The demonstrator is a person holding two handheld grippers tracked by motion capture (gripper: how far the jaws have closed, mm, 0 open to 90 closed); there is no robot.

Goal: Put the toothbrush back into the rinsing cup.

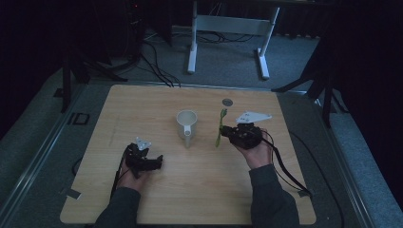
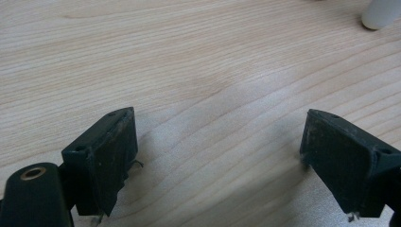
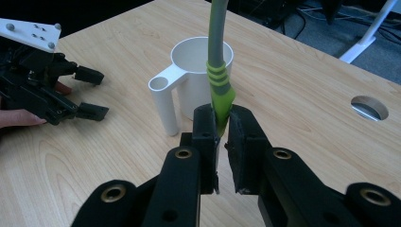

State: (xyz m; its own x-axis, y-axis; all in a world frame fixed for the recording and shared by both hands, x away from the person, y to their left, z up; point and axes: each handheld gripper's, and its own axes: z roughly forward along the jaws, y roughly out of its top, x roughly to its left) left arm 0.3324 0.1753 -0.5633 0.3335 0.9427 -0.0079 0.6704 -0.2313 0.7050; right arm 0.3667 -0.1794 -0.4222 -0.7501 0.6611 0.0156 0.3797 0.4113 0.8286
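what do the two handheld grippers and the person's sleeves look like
Both are black, blocky two-jaw tools. The left gripper has flat, worn pads and a small pale plate on top. The right gripper shows brass-ringed holes, carries a larger grey three-cornered plate and trails a black cable. The sleeves are dark grey.

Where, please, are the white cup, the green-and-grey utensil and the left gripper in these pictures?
white cup (image 3: 201, 78): right gripper view, on its outer wall below the rim.
green-and-grey utensil (image 3: 221, 92): right gripper view, on its green handle above the jaws.
left gripper (image 1: 158, 161): high view, midway between its open fingertips.
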